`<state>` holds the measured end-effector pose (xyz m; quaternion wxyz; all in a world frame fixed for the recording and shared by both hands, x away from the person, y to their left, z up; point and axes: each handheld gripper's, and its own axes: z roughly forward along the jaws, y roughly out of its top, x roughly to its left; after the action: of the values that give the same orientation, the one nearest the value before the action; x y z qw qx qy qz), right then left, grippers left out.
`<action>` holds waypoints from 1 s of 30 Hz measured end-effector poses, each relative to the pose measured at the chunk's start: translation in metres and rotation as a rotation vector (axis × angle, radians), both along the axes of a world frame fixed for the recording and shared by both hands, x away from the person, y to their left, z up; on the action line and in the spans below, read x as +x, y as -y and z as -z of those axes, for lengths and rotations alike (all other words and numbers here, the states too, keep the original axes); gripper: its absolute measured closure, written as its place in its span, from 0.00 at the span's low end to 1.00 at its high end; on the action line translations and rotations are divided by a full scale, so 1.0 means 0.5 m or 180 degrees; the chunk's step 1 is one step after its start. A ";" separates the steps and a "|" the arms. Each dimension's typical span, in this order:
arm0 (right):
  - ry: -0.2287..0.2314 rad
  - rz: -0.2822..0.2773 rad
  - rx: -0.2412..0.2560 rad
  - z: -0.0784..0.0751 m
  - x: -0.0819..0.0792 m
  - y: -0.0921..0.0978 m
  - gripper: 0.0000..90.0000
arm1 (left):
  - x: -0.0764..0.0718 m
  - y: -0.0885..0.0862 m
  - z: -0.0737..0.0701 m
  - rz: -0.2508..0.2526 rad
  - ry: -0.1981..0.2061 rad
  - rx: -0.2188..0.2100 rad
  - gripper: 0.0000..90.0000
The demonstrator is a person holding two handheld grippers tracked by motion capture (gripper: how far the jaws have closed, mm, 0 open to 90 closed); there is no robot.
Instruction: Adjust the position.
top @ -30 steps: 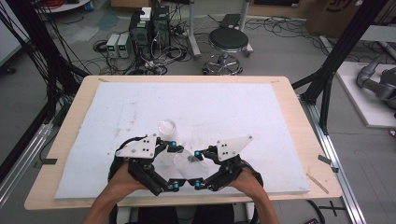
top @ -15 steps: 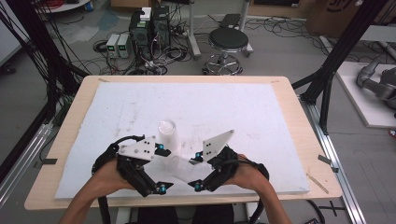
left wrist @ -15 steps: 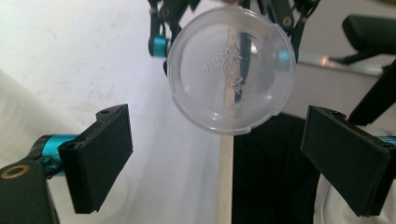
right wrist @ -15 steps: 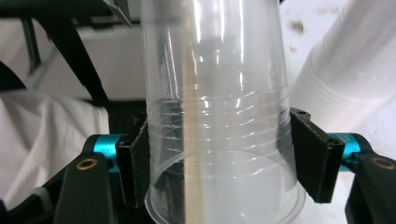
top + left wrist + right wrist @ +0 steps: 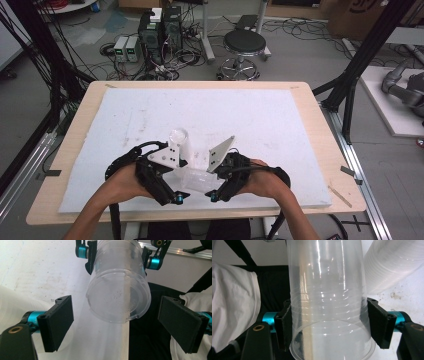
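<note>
- Your right gripper (image 5: pixel 329 327): clamped on the clear plastic cup (image 5: pixel 327 297) near its rim, pads on both walls.
- Your left gripper (image 5: pixel 117 320): jaws wide, flanking the cup's base without contact.
- Cup: lying sideways between both grippers at the white mat's (image 5: pixel 250 115) near edge.
- Stack of cups (image 5: pixel 180 140): just beyond your left gripper.

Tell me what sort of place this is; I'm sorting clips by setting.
Probably a lab or workshop: the white-topped table stands among computer towers with tangled cables on the floor, beside a round stool and black frame struts.
</note>
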<state>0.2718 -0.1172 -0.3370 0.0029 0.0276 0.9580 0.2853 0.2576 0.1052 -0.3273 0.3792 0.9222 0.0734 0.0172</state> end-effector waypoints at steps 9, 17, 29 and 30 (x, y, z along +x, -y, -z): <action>-0.0034 0.0003 -0.0296 0.002 0.001 -0.005 0.35 | 0.006 0.007 0.003 -0.0092 0.0040 0.0324 0.15; -0.0017 -0.0028 -0.0399 -0.002 0.001 -0.016 0.35 | 0.007 0.018 0.002 0.0002 -0.0031 0.0434 0.16; -0.0011 -0.0077 -0.0393 0.001 -0.001 -0.021 0.35 | 0.011 0.024 0.013 0.0111 -0.0132 0.0384 0.24; -0.0016 -0.0076 -0.0396 0.002 -0.002 -0.022 0.35 | 0.011 0.024 0.014 0.0110 -0.0137 0.0372 0.25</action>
<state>0.2710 -0.1063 -0.3378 -0.0012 0.0166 0.9742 0.2251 0.2632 0.0931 -0.3342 0.3233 0.9441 0.0645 -0.0049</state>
